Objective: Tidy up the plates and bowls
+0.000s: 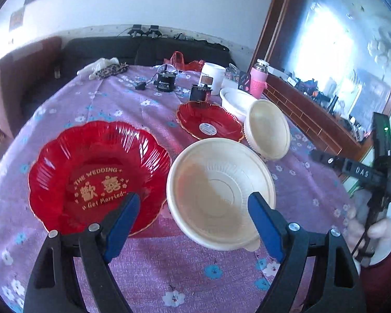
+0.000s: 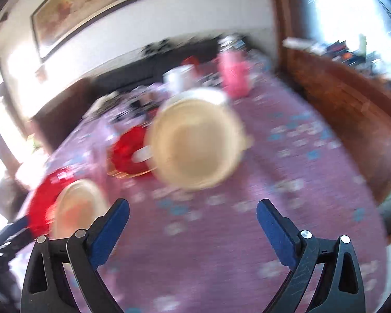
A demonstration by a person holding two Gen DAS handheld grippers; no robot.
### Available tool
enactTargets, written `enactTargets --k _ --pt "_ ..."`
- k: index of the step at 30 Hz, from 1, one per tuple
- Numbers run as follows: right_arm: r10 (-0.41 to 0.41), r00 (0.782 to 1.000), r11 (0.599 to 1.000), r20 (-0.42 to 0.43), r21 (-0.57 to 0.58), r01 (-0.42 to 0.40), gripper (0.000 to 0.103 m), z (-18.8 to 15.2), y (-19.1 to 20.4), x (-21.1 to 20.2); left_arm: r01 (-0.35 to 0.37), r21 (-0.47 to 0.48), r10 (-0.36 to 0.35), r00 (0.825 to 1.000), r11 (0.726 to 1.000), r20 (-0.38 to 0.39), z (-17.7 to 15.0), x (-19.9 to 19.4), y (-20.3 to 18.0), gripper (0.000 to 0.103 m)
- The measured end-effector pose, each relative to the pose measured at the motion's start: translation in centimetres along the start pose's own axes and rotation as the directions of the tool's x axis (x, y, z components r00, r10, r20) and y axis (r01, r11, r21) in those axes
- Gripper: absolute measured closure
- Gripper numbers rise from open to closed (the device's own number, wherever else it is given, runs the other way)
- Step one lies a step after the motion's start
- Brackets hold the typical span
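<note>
In the left wrist view my left gripper (image 1: 194, 200) is open and empty, low over the table, with a cream bowl (image 1: 220, 191) between and just beyond its fingers. A large red wedding plate (image 1: 96, 174) lies to its left. A smaller red plate (image 1: 208, 124) and a tilted cream bowl (image 1: 268, 129) lie farther back. The right wrist view is blurred: my right gripper (image 2: 193, 210) is open and empty, short of a cream bowl (image 2: 195, 140). The small red plate (image 2: 129, 151), the near bowl (image 2: 78, 206) and the large red plate (image 2: 40, 203) show at the left.
A purple flowered cloth (image 1: 153, 260) covers the table. At the back stand a white dish (image 1: 233, 99), a white tub (image 1: 212, 74), a pink bottle (image 1: 258, 79), small black devices (image 1: 166, 80) and a red bag (image 1: 178, 58). A wooden ledge (image 1: 307, 120) runs along the right.
</note>
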State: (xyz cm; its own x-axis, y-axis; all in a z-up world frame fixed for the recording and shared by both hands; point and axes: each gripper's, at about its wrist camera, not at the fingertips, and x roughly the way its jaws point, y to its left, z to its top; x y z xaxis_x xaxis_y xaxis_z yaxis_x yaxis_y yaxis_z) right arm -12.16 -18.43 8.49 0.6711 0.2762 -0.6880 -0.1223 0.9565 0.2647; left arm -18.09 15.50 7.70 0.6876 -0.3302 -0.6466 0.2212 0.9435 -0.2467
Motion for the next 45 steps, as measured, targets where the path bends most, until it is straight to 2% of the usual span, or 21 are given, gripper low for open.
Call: enactTargets --k 3,6,10,12,14,15,17,18,19,22,27,30,33,36,40,42,45 --pt "0.058 0.997 0.998 -0.056 0.009 -0.058 0.006 -0.9 1.5 1.3 0.010 -0.009 -0.010 1.000 1.000 -0.025 -0.3 0.4 -0.1 0.019" --pt "0.094 0.990 0.996 -0.107 0.020 -0.092 0.019 -1.7 3.1 3.0 0.034 -0.008 -0.034 0.999 0.999 -0.042 -0.7 0.5 -0.3 0.019" --pt "0.130 0.976 0.991 -0.174 0.046 -0.123 0.020 -1.6 4.3 5.4 0.069 -0.042 -0.072 0.995 0.997 -0.069 -1.1 1.2 -0.9 0.019" --pt "0.131 0.970 0.991 -0.203 0.052 -0.123 0.020 -1.7 4.8 6.5 0.086 -0.052 -0.089 0.993 0.995 -0.077 -1.2 1.5 -1.1 0.027" --pt "0.146 0.959 0.989 -0.242 0.071 -0.133 0.024 -2.1 5.2 8.0 0.081 -0.052 -0.086 0.992 0.995 -0.089 -1.4 1.9 -1.3 0.028" --pt "0.157 0.954 0.987 -0.256 0.084 -0.140 0.030 -2.2 5.2 8.5 0.077 -0.054 -0.082 0.992 0.996 -0.091 -1.4 2.1 -1.4 0.029" --pt "0.191 0.940 0.979 -0.282 0.122 -0.163 0.054 -2.5 5.2 9.3 0.069 -0.070 -0.075 0.993 0.995 -0.092 -1.5 2.2 -1.3 0.029" --pt "0.220 0.929 0.972 -0.296 0.147 -0.183 0.081 -2.7 5.1 9.8 0.070 -0.082 -0.077 0.993 0.994 -0.093 -1.5 2.2 -1.1 0.029" --pt "0.230 0.926 0.969 -0.298 0.161 -0.189 0.091 -2.8 4.9 9.8 0.070 -0.099 -0.079 0.992 0.993 -0.094 -1.5 2.3 -0.8 0.029" --pt "0.242 0.930 0.963 -0.278 0.185 -0.195 0.092 -2.9 3.8 8.8 0.066 -0.159 -0.083 0.991 0.985 -0.103 -1.2 2.4 0.1 0.029" --pt "0.227 0.939 0.956 -0.259 0.244 -0.164 0.092 -2.8 0.2 6.6 0.121 -0.276 -0.157 0.981 0.954 -0.114 -0.8 2.8 1.5 0.029" --pt "0.171 0.952 0.956 -0.253 0.276 -0.098 0.092 -3.2 -2.8 5.9 0.147 -0.306 -0.194 0.972 0.941 -0.131 -0.9 3.3 1.3 0.029" --pt "0.199 0.949 0.935 -0.243 0.338 -0.109 0.092 -3.6 -5.1 5.5 0.176 -0.318 -0.235 0.959 0.932 -0.156 -0.7 4.3 0.3 0.029" --pt "0.187 0.953 0.939 -0.238 0.328 -0.103 0.092 -3.4 -5.0 5.2 0.192 -0.305 -0.255 0.950 0.933 -0.182 0.0 5.3 -1.3 0.029" --pt "0.159 0.959 0.951 -0.237 0.298 -0.084 0.092 -3.0 -4.4 5.1 0.202 -0.295 -0.262 0.947 0.934 -0.183 1.7 6.9 -2.9 0.029" --pt "0.154 0.959 0.951 -0.239 0.299 -0.078 0.091 -2.8 -4.5 5.1 0.199 -0.317 -0.267 0.945 0.927 -0.187 2.4 7.9 -3.1 0.029" --pt "0.152 0.957 0.950 -0.246 0.304 -0.072 0.089 -2.9 -4.7 5.5 0.206 -0.367 -0.299 0.929 0.907 -0.217 3.4 10.1 -3.5 0.029"
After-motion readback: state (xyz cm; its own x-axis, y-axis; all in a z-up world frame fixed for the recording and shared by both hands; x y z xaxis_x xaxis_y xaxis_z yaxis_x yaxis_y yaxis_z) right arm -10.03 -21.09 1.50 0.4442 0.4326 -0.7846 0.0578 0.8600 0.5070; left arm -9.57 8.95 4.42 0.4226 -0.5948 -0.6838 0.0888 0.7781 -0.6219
